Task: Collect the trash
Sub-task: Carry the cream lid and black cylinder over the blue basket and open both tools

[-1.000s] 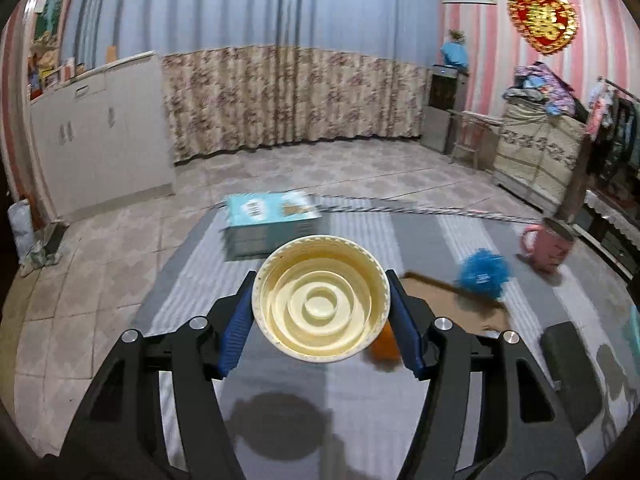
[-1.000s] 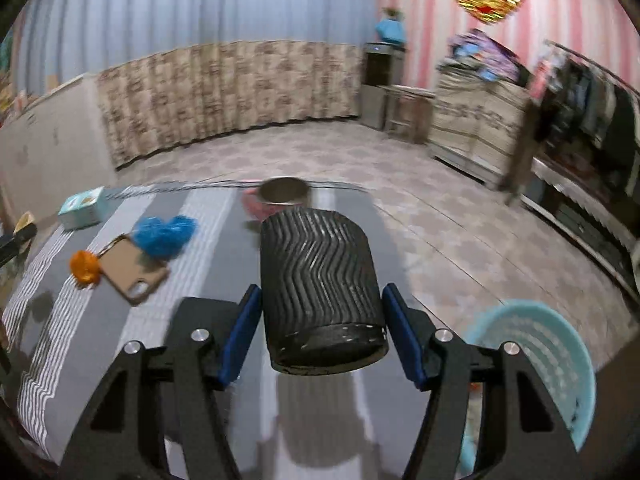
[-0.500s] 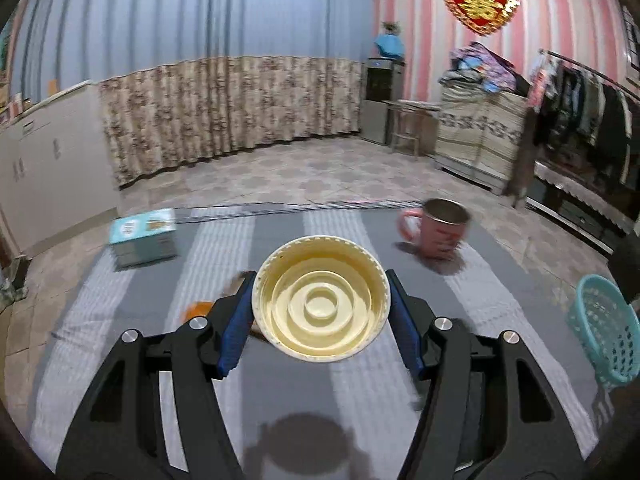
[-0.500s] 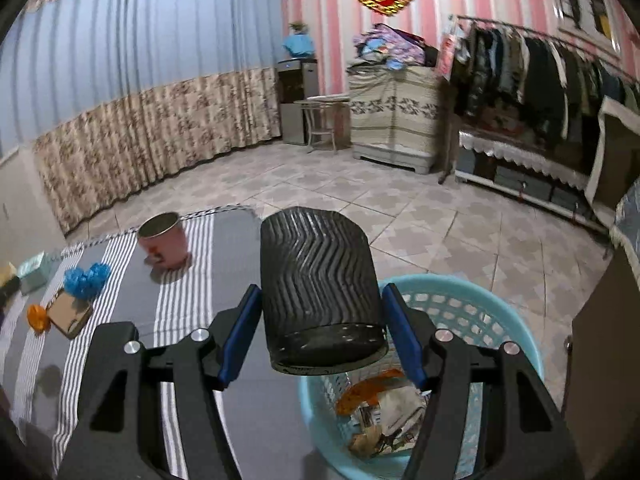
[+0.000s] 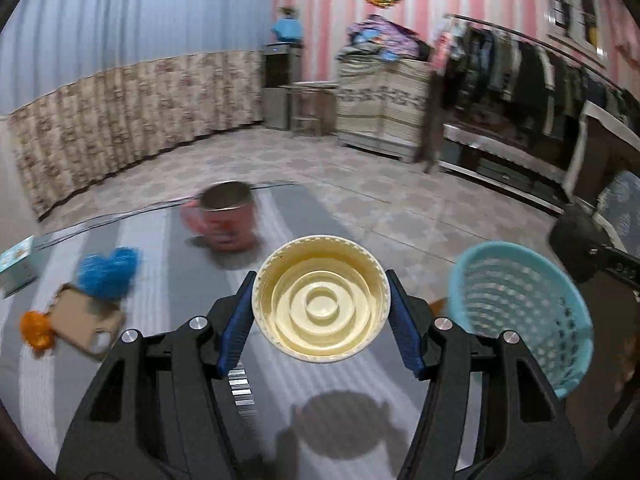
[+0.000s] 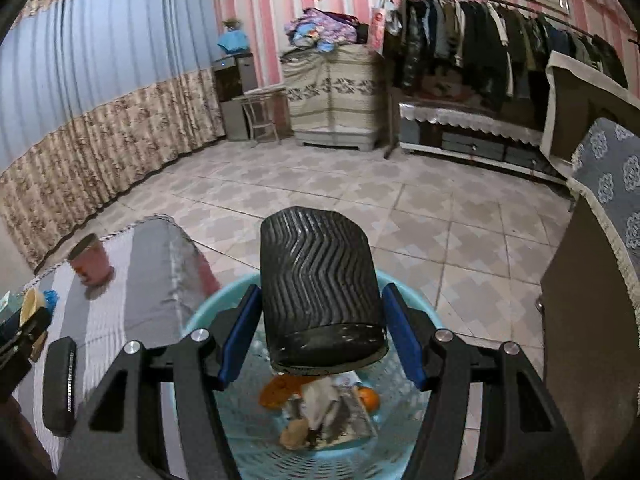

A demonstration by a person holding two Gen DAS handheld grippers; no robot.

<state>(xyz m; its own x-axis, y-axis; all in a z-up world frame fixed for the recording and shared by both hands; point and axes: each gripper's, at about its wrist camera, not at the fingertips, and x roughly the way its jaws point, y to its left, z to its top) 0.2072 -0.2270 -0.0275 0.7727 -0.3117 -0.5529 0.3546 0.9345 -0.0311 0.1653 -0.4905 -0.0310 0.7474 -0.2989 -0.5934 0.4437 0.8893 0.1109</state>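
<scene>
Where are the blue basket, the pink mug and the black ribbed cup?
basket point(image 5: 516, 300), left wrist view, side wall.
mug point(image 5: 230, 222), left wrist view, outer side.
black cup point(image 6: 320, 276), right wrist view, ribbed side.

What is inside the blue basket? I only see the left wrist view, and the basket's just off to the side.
Observer: The right wrist view looks down into the light blue plastic basket. There is crumpled paper trash in the bottom of it.
Operator: Is there any fruit?
Observer: Yes, a small orange fruit lies beside the paper.
Operator: What is the other hand holding?
Observer: The right gripper is shut on a black ribbed cup, right above the basket.
Operator: Can you see my yellow cup from there?
Observer: Only a sliver: the cream plastic cup shows at the far left edge, over the grey striped cloth.
</scene>
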